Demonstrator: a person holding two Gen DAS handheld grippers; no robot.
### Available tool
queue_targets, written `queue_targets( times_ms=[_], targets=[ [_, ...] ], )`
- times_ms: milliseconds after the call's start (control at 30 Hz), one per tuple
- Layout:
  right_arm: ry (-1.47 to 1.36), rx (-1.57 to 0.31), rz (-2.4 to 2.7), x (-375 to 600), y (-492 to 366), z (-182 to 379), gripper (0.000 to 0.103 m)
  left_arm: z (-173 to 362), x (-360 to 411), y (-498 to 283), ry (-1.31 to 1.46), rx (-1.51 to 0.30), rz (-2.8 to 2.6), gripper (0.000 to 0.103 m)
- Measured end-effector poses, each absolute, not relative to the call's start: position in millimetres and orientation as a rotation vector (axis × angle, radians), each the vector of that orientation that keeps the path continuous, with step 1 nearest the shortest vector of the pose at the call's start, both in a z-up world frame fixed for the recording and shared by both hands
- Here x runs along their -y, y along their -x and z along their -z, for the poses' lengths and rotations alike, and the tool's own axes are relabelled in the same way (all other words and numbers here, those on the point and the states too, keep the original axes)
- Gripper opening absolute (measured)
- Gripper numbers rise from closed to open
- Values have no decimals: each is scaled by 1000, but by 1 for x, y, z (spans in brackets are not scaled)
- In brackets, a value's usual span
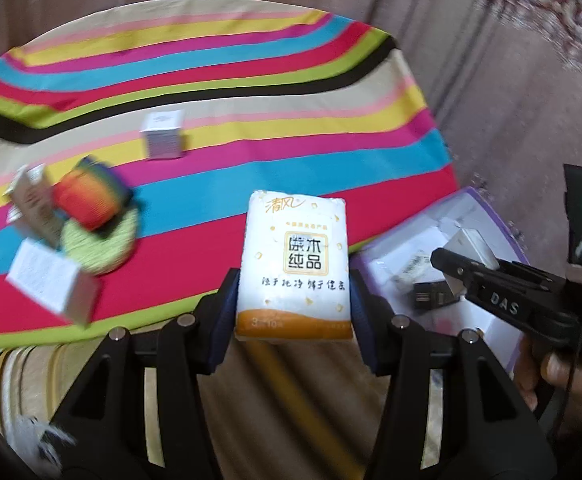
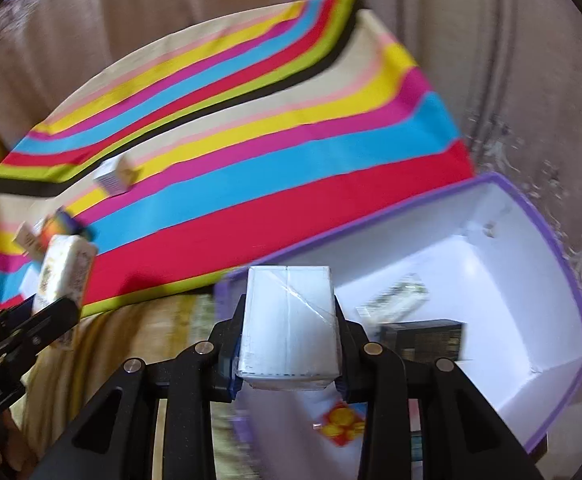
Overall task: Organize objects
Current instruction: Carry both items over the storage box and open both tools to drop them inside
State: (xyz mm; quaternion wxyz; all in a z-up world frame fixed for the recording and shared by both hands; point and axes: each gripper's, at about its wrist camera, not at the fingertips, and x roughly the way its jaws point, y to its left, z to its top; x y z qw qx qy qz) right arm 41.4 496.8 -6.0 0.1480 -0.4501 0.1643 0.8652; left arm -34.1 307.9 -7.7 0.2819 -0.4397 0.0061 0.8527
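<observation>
My left gripper [image 1: 293,300] is shut on a white and orange tissue pack [image 1: 295,268], held above the front edge of the striped cloth [image 1: 251,80]. It also shows in the right wrist view [image 2: 65,268]. My right gripper [image 2: 289,344] is shut on a white wrapped box [image 2: 289,320], held over the near end of the purple-rimmed white box [image 2: 531,216]. The right gripper also shows in the left wrist view [image 1: 447,268], over the purple-rimmed box [image 1: 475,208].
On the cloth lie a white box [image 1: 162,134], a rainbow item [image 1: 91,196] on a green mat [image 1: 99,240], a brown carton [image 1: 31,204] and a white carton [image 1: 51,284]. Inside the purple-rimmed box are a dark box [image 2: 427,338] and a printed pack [image 2: 395,300].
</observation>
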Motion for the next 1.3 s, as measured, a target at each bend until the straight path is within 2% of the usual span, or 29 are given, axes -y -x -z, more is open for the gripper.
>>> queue_targets(
  times_ms=[367, 700, 767, 833, 933, 1300],
  targets=[
    [1180, -515, -2296, -582, -74, 11, 36, 7, -424, 28, 1098, -168, -2047, 56],
    [1110, -558, -2231, -626, -84, 11, 36, 20, -490, 27, 1101, -276, -1908, 57],
    [1108, -562, -2229, -628, -85, 11, 39, 25, -498, 31, 1135, -275, -1884, 61],
    [1097, -573, -2238, -631, -85, 10, 54, 30, -501, 34, 1159, -276, -1896, 64],
    [1084, -575, -2241, -630, -86, 9, 65, 29, -494, 34, 1166, -245, -1908, 66],
    [1117, -588, -2264, -616, -82, 9, 66, 19, -449, 47, 1170, -109, -2004, 66]
  ],
)
